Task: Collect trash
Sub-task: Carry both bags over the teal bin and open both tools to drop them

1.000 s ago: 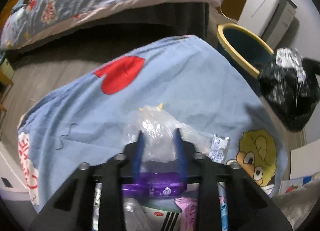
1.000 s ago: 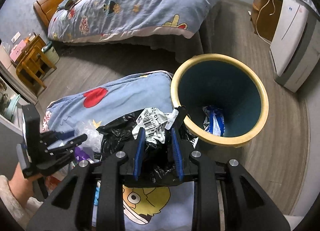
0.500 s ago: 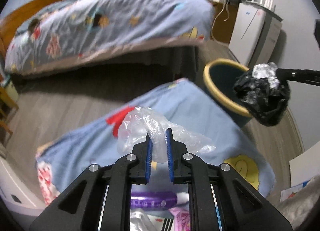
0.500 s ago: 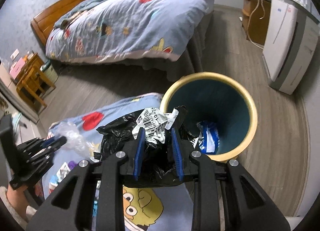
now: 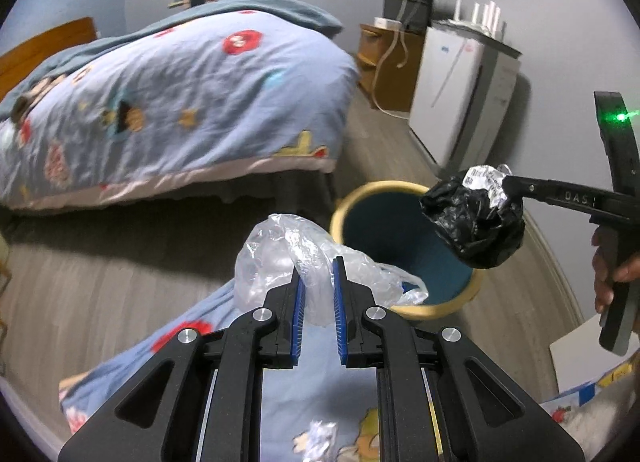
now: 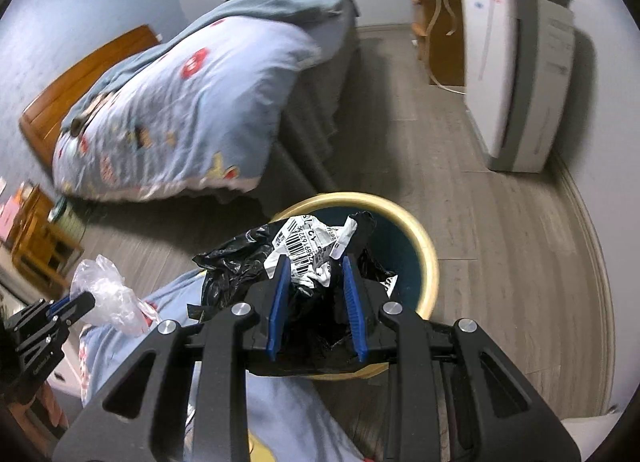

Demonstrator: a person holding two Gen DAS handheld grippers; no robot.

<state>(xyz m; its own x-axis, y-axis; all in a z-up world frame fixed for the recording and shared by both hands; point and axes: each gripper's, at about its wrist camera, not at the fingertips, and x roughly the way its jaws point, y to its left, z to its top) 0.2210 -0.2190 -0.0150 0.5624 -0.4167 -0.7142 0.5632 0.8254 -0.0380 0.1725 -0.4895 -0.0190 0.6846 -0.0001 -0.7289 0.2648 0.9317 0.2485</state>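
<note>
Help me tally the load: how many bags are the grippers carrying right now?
2. A clear plastic bag in the left gripper, and a black bag with a barcode label in the right gripper over the bin.

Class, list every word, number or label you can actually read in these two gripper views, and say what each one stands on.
"DAS": raised letters on the right gripper, partly cut off.
"12-": beside a barcode on the white shipping label stuck to the black bag.
A digit row under that barcode: too crumpled to read surely.
Small marks on the white appliance: too blurred.
The clear plastic bag: no text.
</note>
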